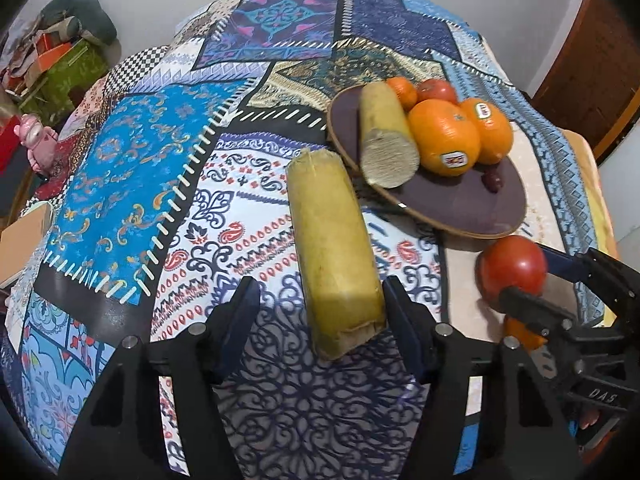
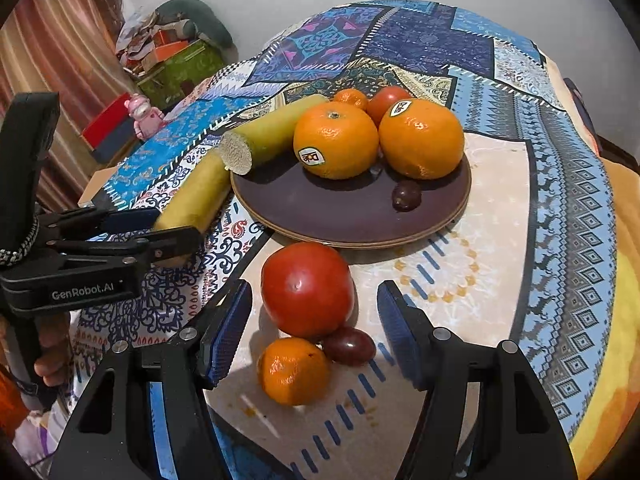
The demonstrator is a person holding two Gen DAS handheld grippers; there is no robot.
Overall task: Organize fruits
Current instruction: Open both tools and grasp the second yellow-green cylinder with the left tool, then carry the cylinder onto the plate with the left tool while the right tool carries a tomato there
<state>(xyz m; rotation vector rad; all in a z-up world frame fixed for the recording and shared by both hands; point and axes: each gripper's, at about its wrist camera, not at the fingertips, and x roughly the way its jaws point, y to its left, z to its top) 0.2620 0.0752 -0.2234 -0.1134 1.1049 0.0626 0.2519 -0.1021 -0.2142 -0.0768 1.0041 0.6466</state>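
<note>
A dark brown plate (image 2: 352,216) holds two big oranges (image 2: 336,140), a small tangerine (image 2: 351,98), a tomato (image 2: 386,100), a dark grape (image 2: 406,196) and a yellow-green sugarcane piece (image 2: 272,132). A second sugarcane piece (image 1: 334,248) lies on the cloth left of the plate; my left gripper (image 1: 320,304) is open around its near end. My right gripper (image 2: 314,320) is open around a red tomato (image 2: 307,290) on the cloth, with a tangerine (image 2: 294,372) and a dark grape (image 2: 349,346) just in front of it.
The patchwork tablecloth (image 1: 132,168) covers the table. A pink figurine (image 2: 142,116) and a red box (image 2: 108,128) stand at the far left edge. Clutter and a green box (image 2: 180,68) sit beyond the table. A wooden door (image 1: 592,80) is at right.
</note>
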